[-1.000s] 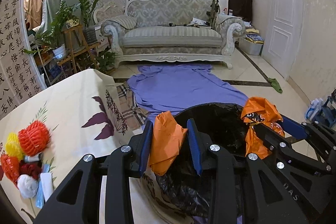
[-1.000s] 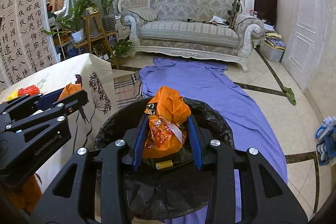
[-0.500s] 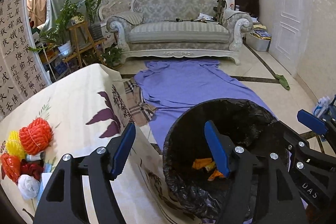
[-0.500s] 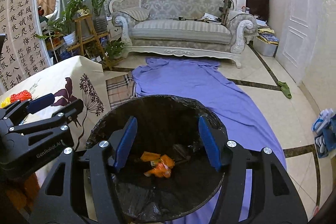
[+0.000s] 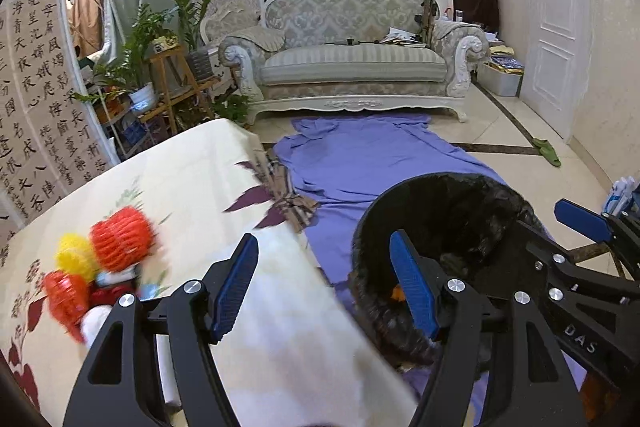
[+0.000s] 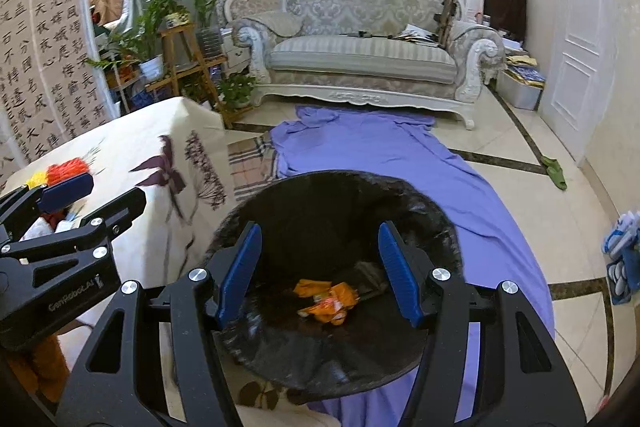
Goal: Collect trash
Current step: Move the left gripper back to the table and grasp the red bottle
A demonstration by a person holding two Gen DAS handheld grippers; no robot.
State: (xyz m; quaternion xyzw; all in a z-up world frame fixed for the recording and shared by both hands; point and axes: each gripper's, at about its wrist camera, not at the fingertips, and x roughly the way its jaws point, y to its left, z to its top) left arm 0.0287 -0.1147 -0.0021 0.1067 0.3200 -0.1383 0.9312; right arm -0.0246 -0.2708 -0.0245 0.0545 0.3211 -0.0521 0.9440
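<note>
A bin lined with a black bag (image 6: 436,223) stands on the floor beside the table; it also shows in the left wrist view (image 5: 496,203). Orange wrappers (image 6: 326,301) lie at its bottom. My right gripper (image 6: 320,273) is open and empty above the bin. My left gripper (image 5: 324,285) is open and empty over the table edge, between the table and the bin. A heap of red, yellow and white trash (image 5: 100,267) lies on the floral tablecloth (image 5: 180,179), left of the left gripper.
A purple cloth (image 6: 372,151) covers the floor behind the bin. A sofa (image 6: 368,59) stands at the back, plants on wooden stands (image 6: 176,39) at the left. A white door (image 6: 576,39) is on the right. Blue-white items (image 6: 622,255) lie at the far right.
Both grippers opened and dropped their orange wrappers into the bin. The left gripper has since swung left toward the table; the right stays over the bin.
</note>
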